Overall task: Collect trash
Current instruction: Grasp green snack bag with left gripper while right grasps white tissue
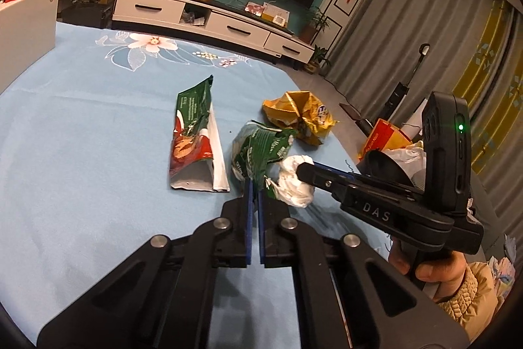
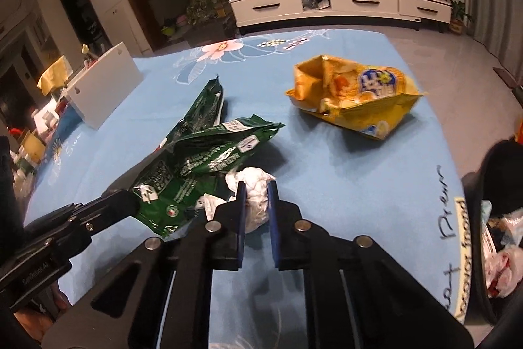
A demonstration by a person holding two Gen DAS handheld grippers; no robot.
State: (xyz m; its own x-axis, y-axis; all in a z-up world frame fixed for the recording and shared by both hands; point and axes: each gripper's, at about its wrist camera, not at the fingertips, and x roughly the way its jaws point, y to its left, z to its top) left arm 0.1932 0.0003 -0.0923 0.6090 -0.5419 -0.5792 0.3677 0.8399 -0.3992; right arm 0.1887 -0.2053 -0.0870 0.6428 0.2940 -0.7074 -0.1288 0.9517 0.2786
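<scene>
Lying on a blue flowered tablecloth (image 1: 81, 120), several pieces of trash are seen, gathered toward the right edge of the tabletop. A crumpled green wrapper (image 1: 261, 149) is pinched at its near edge by the left gripper (image 1: 254, 185), whose blue pads are drawn almost together on the thin foil. Just beside it, touching its right side, a white tissue ball (image 1: 294, 185) is clamped between the fingers of the right gripper (image 2: 256, 195); in the right wrist view the tissue is pressed on both sides by the pads, with the jaws narrow around it.

A flattened green and red bag (image 1: 193, 136) is laid near the middle of the tabletop, to the left of the held wrapper and apart from it. A crushed yellow bag (image 1: 297, 116) is found farther back, near the right edge, just behind the green wrapper.

A white box (image 1: 26, 28) is stood at the far left corner of the tabletop. A black bin (image 2: 500, 169) holding white scraps is seen past the right edge. The handle of the right gripper is gripped by a hand (image 1: 431, 270) in a padded cream sleeve (image 1: 470, 300).
</scene>
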